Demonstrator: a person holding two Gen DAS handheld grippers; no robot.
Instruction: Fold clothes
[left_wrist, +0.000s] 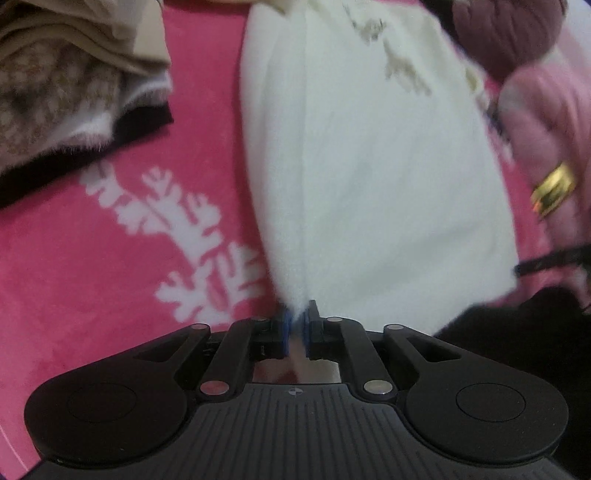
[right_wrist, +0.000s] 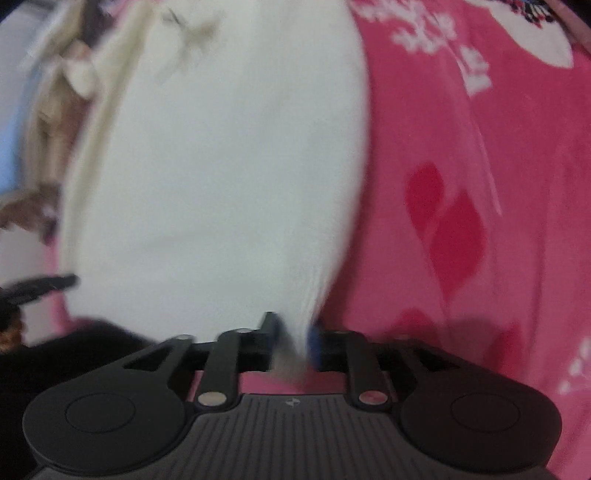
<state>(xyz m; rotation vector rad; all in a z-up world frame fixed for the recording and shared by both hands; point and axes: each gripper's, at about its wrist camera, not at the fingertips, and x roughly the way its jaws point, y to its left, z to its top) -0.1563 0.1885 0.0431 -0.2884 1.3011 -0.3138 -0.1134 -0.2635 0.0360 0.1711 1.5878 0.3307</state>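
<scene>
A white fleecy garment (left_wrist: 369, 177) with a faint tan print lies lengthwise on the pink blanket (left_wrist: 92, 277). In the left wrist view its near left corner narrows into my left gripper (left_wrist: 295, 328), whose blue pads (left_wrist: 285, 332) stand almost together on the cloth. The right wrist view is blurred. There the garment (right_wrist: 221, 177) runs down to its near right corner between the fingers of my right gripper (right_wrist: 293, 339). Those blue pads (right_wrist: 313, 343) stand apart, with the cloth loose between them.
A pile of folded clothes, beige, white and black (left_wrist: 74, 92), sits at the back left. A hand with a gold ring (left_wrist: 554, 188) and a pink sleeve shows at the right, beside a maroon knit (left_wrist: 506, 33). More cream and tan clothes (right_wrist: 59, 110) lie at the left.
</scene>
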